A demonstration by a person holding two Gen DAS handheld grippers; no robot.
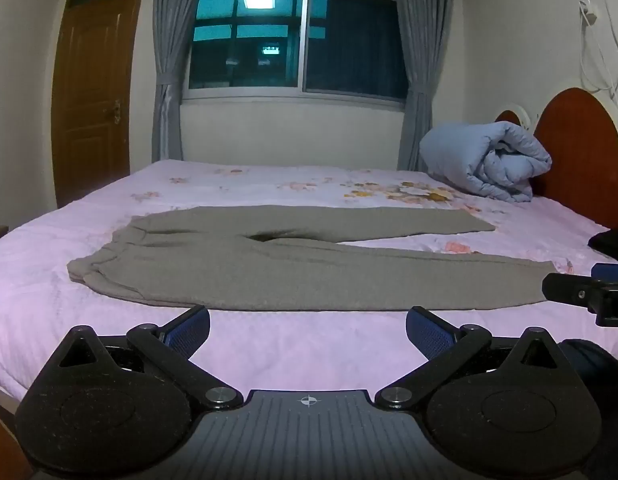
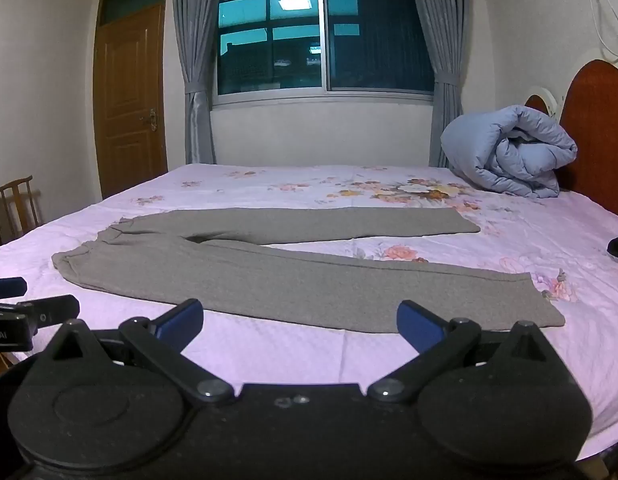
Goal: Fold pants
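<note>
Grey pants [image 1: 293,268] lie spread flat on the bed [image 1: 293,352] — legs apart, ready for folding — while left tongs [image 1: 307,330] and right tongs [image 2: 299,320] hover spread, empty.

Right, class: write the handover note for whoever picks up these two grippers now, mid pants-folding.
Left gripper: open, empty, short of the near leg.
Right gripper: open, empty, also at the near edge.
Grey pants: flat on the pink bedsheet, waistband left, legs running right and spread apart.
Rolled blue duvet sits by the headboard, clear of the work.
Done: pants laid out.
Left: every fold.
</note>
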